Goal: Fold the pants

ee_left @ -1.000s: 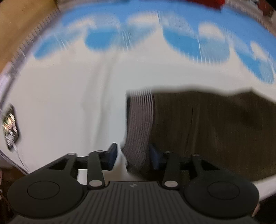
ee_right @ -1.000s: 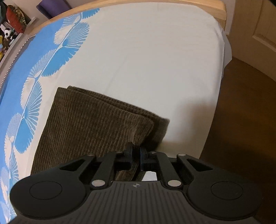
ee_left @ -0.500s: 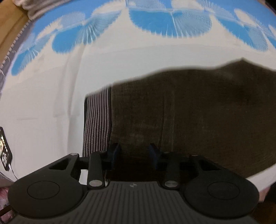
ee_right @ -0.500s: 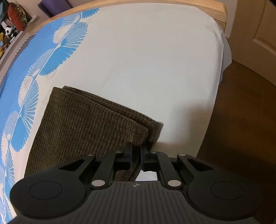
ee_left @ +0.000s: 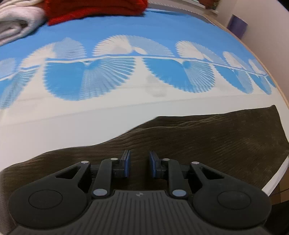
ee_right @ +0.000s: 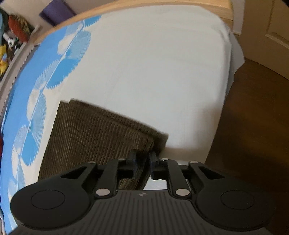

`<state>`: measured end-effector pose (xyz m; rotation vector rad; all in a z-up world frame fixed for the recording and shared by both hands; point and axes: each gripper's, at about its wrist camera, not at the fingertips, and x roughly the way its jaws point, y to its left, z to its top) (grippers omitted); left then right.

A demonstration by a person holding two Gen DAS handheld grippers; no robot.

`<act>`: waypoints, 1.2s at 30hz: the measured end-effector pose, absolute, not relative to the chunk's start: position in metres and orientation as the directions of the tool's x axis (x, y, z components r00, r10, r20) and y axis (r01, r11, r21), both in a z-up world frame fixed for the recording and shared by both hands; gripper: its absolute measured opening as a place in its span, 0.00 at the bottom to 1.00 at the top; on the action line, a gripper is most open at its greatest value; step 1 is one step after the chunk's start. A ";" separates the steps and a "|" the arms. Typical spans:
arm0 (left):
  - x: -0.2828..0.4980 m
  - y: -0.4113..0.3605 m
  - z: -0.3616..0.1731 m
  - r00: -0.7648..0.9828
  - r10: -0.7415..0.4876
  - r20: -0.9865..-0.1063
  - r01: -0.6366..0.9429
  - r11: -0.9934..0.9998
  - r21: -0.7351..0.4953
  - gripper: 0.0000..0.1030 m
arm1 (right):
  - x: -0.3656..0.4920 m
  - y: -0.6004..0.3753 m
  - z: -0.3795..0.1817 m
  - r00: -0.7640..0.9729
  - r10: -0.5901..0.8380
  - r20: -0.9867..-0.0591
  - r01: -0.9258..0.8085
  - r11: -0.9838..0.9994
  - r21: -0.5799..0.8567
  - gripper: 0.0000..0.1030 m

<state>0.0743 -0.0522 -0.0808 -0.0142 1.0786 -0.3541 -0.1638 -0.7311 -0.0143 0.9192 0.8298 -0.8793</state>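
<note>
The brown corduroy pants [ee_left: 207, 142] lie folded lengthwise on the bed's white and blue sheet [ee_left: 90, 112]. My left gripper [ee_left: 138, 163] is open and hovers just above the middle of the pants with nothing between its blue pads. In the right wrist view the pants [ee_right: 94, 132] end in stacked leg cuffs near the bed's edge. My right gripper [ee_right: 143, 159] is shut on the near corner of those cuffs, with cloth showing between the jaws.
A red garment [ee_left: 94, 7] and a white folded cloth [ee_left: 16, 23] lie at the far side of the bed. The wooden bed frame [ee_right: 162, 3] and brown floor [ee_right: 252, 117] border the mattress on the right. A door [ee_right: 271, 27] stands beyond.
My left gripper has swung from the striped waistband end to over the middle of the pants, still open. My right gripper has kept its hold on the cuffs and its jaws look slightly wider.
</note>
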 end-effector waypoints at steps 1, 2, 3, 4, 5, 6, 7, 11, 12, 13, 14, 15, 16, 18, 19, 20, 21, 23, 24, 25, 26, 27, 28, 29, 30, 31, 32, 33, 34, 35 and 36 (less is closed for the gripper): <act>0.077 -0.059 -0.087 0.402 -0.289 -0.869 0.276 0.943 -0.185 0.23 | -0.167 -0.734 -0.012 0.403 -0.280 -0.871 0.892 0.332 0.307 0.24; 0.083 -0.064 -0.095 0.382 -0.269 -0.884 0.273 0.947 -0.171 0.22 | -0.170 -0.736 -0.010 0.410 -0.291 -0.864 0.891 0.331 0.312 0.25; 0.090 -0.071 -0.101 0.382 -0.248 -0.890 0.275 0.950 -0.147 0.21 | -0.172 -0.738 -0.009 0.418 -0.298 -0.858 0.889 0.332 0.317 0.25; 0.094 -0.076 -0.102 0.391 -0.241 -0.888 0.281 0.950 -0.134 0.21 | -0.174 -0.740 -0.009 0.425 -0.301 -0.854 0.885 0.334 0.323 0.26; 0.098 -0.081 -0.106 0.404 -0.230 -0.885 0.279 0.953 -0.120 0.21 | -0.176 -0.741 -0.008 0.433 -0.299 -0.850 0.882 0.336 0.331 0.29; 0.102 -0.083 -0.113 0.407 -0.213 -0.888 0.268 0.958 -0.106 0.21 | -0.178 -0.742 -0.009 0.438 -0.292 -0.850 0.879 0.338 0.336 0.33; 0.105 -0.084 -0.119 0.399 -0.196 -0.896 0.256 0.962 -0.097 0.21 | -0.178 -0.743 -0.012 0.438 -0.282 -0.854 0.877 0.342 0.338 0.36; 0.117 -0.093 -0.128 0.417 -0.163 -0.894 0.235 0.970 -0.067 0.23 | -0.177 -0.742 -0.020 0.429 -0.246 -0.869 0.874 0.355 0.331 0.43; 0.118 -0.093 -0.128 0.432 -0.157 -0.888 0.232 0.971 -0.058 0.24 | -0.176 -0.742 -0.021 0.426 -0.238 -0.873 0.875 0.355 0.331 0.44; 0.117 -0.092 -0.126 0.440 -0.151 -0.885 0.230 0.972 -0.051 0.24 | -0.175 -0.743 -0.022 0.426 -0.232 -0.875 0.874 0.355 0.331 0.45; 0.115 -0.091 -0.122 0.442 -0.147 -0.885 0.228 0.973 -0.048 0.24 | -0.174 -0.743 -0.023 0.425 -0.232 -0.875 0.874 0.357 0.330 0.45; 0.113 -0.091 -0.116 0.450 -0.148 -0.881 0.223 0.974 -0.049 0.24 | -0.173 -0.742 -0.023 0.423 -0.234 -0.876 0.874 0.361 0.325 0.45; 0.109 -0.091 -0.109 0.465 -0.160 -0.871 0.228 0.972 -0.057 0.23 | -0.173 -0.743 -0.024 0.420 -0.236 -0.876 0.876 0.359 0.323 0.45; 0.101 -0.094 -0.094 0.486 -0.221 -0.846 0.260 0.960 -0.102 0.23 | -0.174 -0.744 -0.026 0.421 -0.230 -0.877 0.879 0.344 0.331 0.46; 0.098 -0.095 -0.090 0.481 -0.261 -0.837 0.280 0.950 -0.135 0.23 | -0.174 -0.745 -0.028 0.424 -0.223 -0.878 0.879 0.334 0.340 0.46; 0.096 -0.098 -0.087 0.468 -0.307 -0.829 0.306 0.936 -0.174 0.23 | -0.174 -0.745 -0.030 0.425 -0.219 -0.878 0.880 0.328 0.344 0.46; 0.093 -0.102 -0.085 0.453 -0.349 -0.820 0.334 0.920 -0.207 0.23 | -0.175 -0.745 -0.031 0.426 -0.217 -0.878 0.881 0.322 0.347 0.46; 0.089 -0.113 -0.085 0.432 -0.388 -0.814 0.380 0.897 -0.226 0.23 | -0.174 -0.745 -0.033 0.427 -0.214 -0.879 0.882 0.312 0.353 0.46; 0.088 -0.120 -0.087 0.415 -0.401 -0.817 0.402 0.886 -0.230 0.23 | -0.174 -0.745 -0.033 0.427 -0.215 -0.878 0.883 0.306 0.355 0.46; 0.088 -0.125 -0.089 0.406 -0.401 -0.821 0.415 0.882 -0.225 0.23 | -0.174 -0.745 -0.034 0.429 -0.216 -0.877 0.884 0.302 0.357 0.46; 0.088 -0.130 -0.091 0.402 -0.393 -0.827 0.423 0.881 -0.213 0.23 | -0.174 -0.745 -0.034 0.430 -0.218 -0.876 0.884 0.300 0.359 0.46; 0.089 -0.134 -0.094 0.399 -0.387 -0.831 0.426 0.881 -0.206 0.23 | -0.172 -0.744 -0.034 0.431 -0.219 -0.875 0.884 0.298 0.361 0.46; 0.089 -0.137 -0.095 0.394 -0.383 -0.836 0.429 0.881 -0.201 0.23 | -0.171 -0.744 -0.035 0.431 -0.217 -0.876 0.884 0.297 0.361 0.46; 0.090 -0.141 -0.097 0.391 -0.379 -0.839 0.430 0.881 -0.198 0.23 | -0.170 -0.744 -0.036 0.431 -0.214 -0.877 0.883 0.300 0.361 0.46; 0.090 -0.143 -0.098 0.390 -0.376 -0.840 0.429 0.882 -0.196 0.23 | -0.167 -0.743 -0.037 0.429 -0.210 -0.878 0.882 0.308 0.357 0.46; 0.089 -0.144 -0.097 0.391 -0.378 -0.839 0.432 0.881 -0.196 0.23 | -0.164 -0.742 -0.038 0.424 -0.211 -0.881 0.882 0.319 0.348 0.46; 0.088 -0.146 -0.096 0.393 -0.382 -0.836 0.435 0.879 -0.197 0.23 | -0.161 -0.742 -0.039 0.419 -0.216 -0.882 0.883 0.326 0.339 0.46; 0.087 -0.146 -0.095 0.396 -0.386 -0.833 0.437 0.877 -0.198 0.23 | -0.159 -0.742 -0.039 0.416 -0.222 -0.882 0.883 0.331 0.333 0.46; 0.086 -0.146 -0.093 0.400 -0.387 -0.831 0.440 0.876 -0.197 0.23 | -0.158 -0.741 -0.039 0.414 -0.229 -0.881 0.883 0.337 0.328 0.47; 0.085 -0.146 -0.091 0.404 -0.386 -0.829 0.442 0.876 -0.193 0.23 | -0.157 -0.741 -0.039 0.411 -0.233 -0.881 0.883 0.340 0.322 0.47; 0.084 -0.145 -0.089 0.410 -0.382 -0.828 0.445 0.876 -0.184 0.23 | -0.156 -0.740 -0.039 0.406 -0.238 -0.882 0.885 0.343 0.315 0.44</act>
